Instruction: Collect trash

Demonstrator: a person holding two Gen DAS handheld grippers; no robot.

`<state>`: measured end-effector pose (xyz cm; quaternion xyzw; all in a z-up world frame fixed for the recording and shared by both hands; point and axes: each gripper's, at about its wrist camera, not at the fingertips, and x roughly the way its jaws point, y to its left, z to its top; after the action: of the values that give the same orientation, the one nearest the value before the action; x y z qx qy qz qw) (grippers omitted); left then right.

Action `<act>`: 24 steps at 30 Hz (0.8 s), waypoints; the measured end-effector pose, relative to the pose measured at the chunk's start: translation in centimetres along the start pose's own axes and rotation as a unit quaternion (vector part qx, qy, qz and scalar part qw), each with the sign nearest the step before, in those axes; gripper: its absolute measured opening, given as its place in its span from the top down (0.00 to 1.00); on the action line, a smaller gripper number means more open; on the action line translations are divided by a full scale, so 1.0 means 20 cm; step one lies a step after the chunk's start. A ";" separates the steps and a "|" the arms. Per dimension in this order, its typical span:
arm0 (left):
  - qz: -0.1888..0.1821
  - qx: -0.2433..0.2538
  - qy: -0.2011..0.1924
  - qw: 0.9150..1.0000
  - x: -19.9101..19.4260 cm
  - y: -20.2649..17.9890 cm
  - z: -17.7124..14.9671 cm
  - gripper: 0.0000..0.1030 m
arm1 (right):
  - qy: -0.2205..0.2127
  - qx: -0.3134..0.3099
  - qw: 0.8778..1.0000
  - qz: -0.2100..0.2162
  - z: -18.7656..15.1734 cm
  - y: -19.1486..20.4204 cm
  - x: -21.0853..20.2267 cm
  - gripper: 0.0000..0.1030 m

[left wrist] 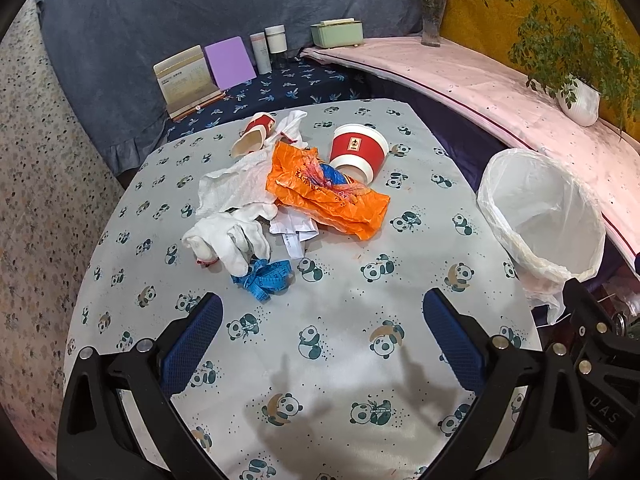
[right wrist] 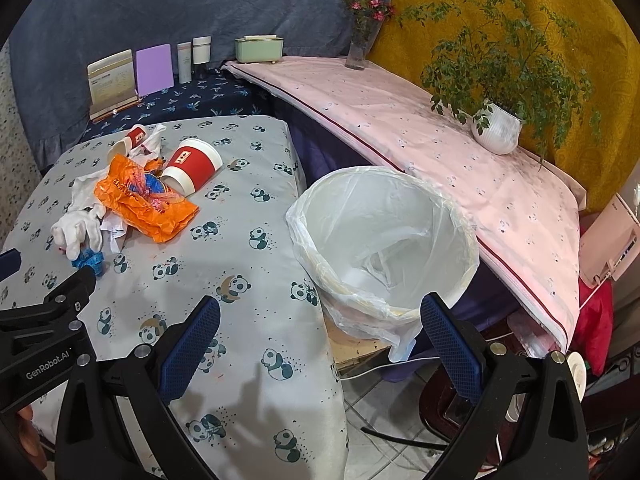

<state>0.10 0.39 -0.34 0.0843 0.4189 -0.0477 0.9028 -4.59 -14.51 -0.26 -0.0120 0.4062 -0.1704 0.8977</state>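
A trash pile lies on the panda-print table (left wrist: 320, 360): an orange plastic bag (left wrist: 324, 192), a big red paper cup (left wrist: 358, 152) on its side, a small crushed red cup (left wrist: 254, 134), white tissues (left wrist: 236, 188), a white glove (left wrist: 228, 240), a paper slip (left wrist: 292, 232) and a blue tape measure (left wrist: 266, 276). A bin with a clear liner (left wrist: 544, 216) stands off the table's right edge. My left gripper (left wrist: 322, 312) is open and empty, short of the pile. My right gripper (right wrist: 320, 316) is open and empty, near the bin (right wrist: 384, 236); the pile (right wrist: 144, 196) is to its left.
Behind the table stand a card holder (left wrist: 188, 80), a purple card (left wrist: 230, 62), two bottles (left wrist: 268, 46) and a green box (left wrist: 338, 32). A pink-covered shelf (left wrist: 500, 92) on the right holds a flower vase (left wrist: 432, 20) and a potted plant (left wrist: 580, 98). Cables lie on the floor (right wrist: 400, 440).
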 end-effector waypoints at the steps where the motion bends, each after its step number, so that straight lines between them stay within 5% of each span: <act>1: 0.000 0.000 0.000 1.000 0.00 0.00 0.00 0.07 | 0.000 -0.001 1.000 -0.001 0.01 0.00 -0.01 0.07; 24: -0.007 -0.002 0.003 1.000 -0.01 0.01 -0.01 0.07 | -0.002 -0.001 1.000 -0.003 0.01 0.01 -0.02 0.07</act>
<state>-0.10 0.59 -0.35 0.0798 0.4219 -0.0529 0.9016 -4.68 -14.19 0.14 -0.0145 0.4049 -0.1721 0.8979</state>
